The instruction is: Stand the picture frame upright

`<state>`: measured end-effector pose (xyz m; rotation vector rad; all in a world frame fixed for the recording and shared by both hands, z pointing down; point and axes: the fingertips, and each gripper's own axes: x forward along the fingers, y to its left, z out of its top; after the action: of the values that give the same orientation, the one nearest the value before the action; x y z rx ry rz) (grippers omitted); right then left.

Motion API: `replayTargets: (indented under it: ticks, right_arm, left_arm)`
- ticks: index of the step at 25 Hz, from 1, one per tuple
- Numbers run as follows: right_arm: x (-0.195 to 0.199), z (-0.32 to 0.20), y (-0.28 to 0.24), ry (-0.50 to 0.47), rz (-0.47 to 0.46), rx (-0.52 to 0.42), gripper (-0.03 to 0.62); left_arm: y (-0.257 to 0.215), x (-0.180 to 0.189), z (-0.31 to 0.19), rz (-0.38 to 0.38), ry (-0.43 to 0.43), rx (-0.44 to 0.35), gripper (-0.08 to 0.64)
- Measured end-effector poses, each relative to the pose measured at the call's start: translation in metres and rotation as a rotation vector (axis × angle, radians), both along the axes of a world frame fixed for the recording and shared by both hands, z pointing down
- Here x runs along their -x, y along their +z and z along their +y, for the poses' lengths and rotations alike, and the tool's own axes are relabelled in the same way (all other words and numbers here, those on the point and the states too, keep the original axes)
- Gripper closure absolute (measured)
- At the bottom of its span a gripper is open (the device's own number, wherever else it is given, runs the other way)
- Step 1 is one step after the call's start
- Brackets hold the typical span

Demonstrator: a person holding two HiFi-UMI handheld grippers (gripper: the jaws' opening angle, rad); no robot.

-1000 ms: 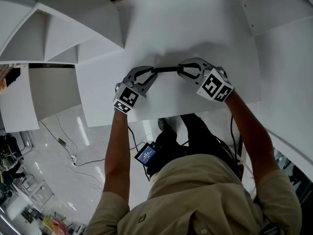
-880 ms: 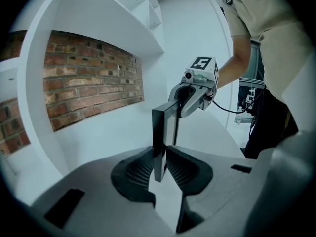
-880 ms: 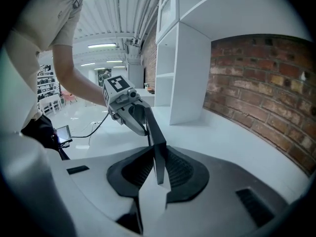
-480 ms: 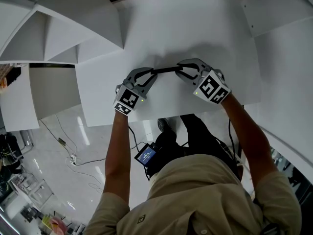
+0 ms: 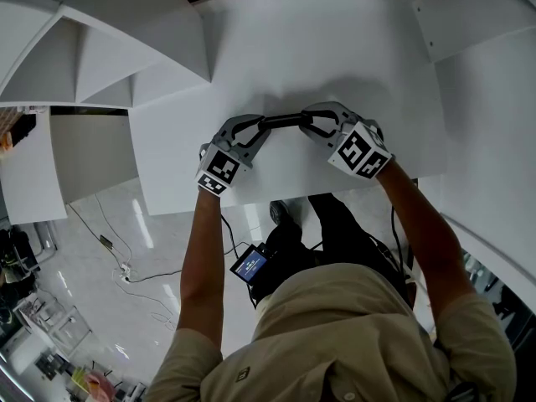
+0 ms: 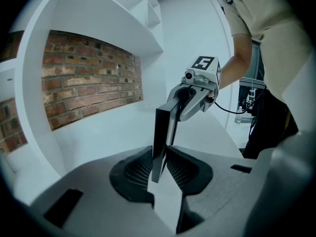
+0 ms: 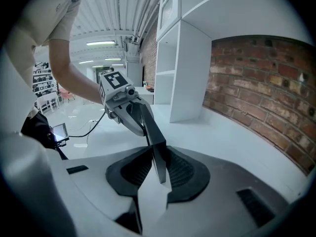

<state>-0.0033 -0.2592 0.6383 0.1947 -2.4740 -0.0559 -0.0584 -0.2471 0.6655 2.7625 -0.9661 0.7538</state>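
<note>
I hold the picture frame (image 5: pixel 285 121) between my two tongs, one at each end. From above it looks like a thin dark bar. It runs from side to side over the white bench (image 5: pixel 335 48), with my left tongs (image 6: pixel 159 168) on its left end and my right tongs (image 7: pixel 157 169) on its right end.

In the left gripper view the frame is on its edge and almost straight up. Its near end sits right in the middle of the tongs. Both dark pads press on its flat sides, so my left tongs grip it tight.

In the right gripper view the frame leans a little. Its near end goes down between the two pads. My right tongs have just been opening a bit, but the frame is between them and I see no gap, so they grip it too.

I cannot tell if the bottom edge of the frame touches the bench.
</note>
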Motion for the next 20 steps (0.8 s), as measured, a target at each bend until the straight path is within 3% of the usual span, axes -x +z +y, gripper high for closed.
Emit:
replayTargets:
  ticks: [8,20]
  right_arm:
    - [-0.002,-0.004,0.002,0.013,-0.022,0.049,0.509]
    - [-0.001,-0.012,0.003,0.023,-0.021,0.041,0.509]
  left_arm:
    - [-0.001,-0.002,-0.002,0.006,-0.006,0.003,0.477]
    - [-0.001,-0.002,-0.007,0.017,-0.017,0.009,0.477]
